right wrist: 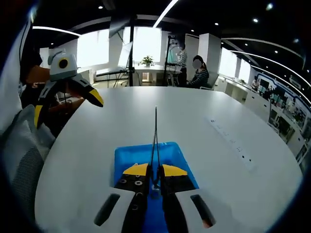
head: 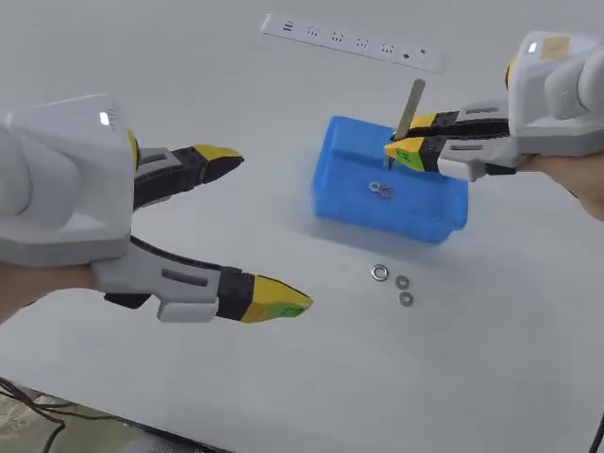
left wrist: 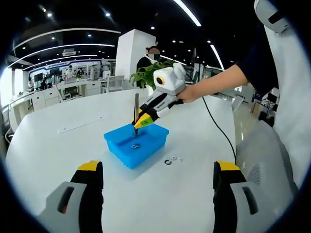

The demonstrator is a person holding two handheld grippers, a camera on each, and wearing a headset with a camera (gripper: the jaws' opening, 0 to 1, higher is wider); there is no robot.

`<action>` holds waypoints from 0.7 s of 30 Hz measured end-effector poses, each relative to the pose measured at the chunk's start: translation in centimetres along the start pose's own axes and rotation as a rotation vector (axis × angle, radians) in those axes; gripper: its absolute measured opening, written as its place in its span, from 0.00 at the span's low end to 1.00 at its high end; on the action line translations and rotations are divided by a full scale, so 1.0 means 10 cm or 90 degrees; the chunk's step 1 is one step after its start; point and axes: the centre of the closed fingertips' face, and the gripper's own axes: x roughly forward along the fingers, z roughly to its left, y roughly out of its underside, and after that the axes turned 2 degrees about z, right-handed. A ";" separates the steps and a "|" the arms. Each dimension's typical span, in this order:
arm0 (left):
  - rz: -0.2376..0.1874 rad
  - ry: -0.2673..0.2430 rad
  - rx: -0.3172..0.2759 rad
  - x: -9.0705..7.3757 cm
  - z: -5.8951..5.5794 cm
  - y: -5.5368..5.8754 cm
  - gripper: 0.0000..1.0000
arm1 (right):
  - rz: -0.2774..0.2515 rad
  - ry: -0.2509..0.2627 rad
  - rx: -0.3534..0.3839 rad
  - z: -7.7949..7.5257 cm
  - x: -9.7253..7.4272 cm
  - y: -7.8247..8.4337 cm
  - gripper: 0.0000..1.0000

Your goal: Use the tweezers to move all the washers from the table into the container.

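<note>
r gripper [head: 406, 151] clamped on tweezers [head: 410, 109], tips over bin [head: 340, 179], l gripper [head: 262, 230] wide open & empty; approx 2 washers [head: 380, 190] in bin, 3 left on table [head: 189, 377] beside it, so task part done.

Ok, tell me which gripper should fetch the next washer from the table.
Right. The right gripper holds the tweezers above the blue container, near the three washers on the table. The left gripper is open and empty.

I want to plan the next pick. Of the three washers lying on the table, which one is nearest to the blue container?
The leftmost washer in the head view, the biggest-looking one; the other two washers lie farther from the blue container.
</note>
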 end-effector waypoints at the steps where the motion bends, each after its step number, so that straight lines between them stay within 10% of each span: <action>1: -0.001 -0.003 -0.001 -0.01 0.01 0.00 0.99 | 0.003 -0.001 0.001 0.00 0.03 0.02 0.09; 21: 0.023 0.013 -0.003 0.06 -0.13 0.08 0.99 | 0.020 -0.020 -0.003 0.16 0.20 0.24 0.10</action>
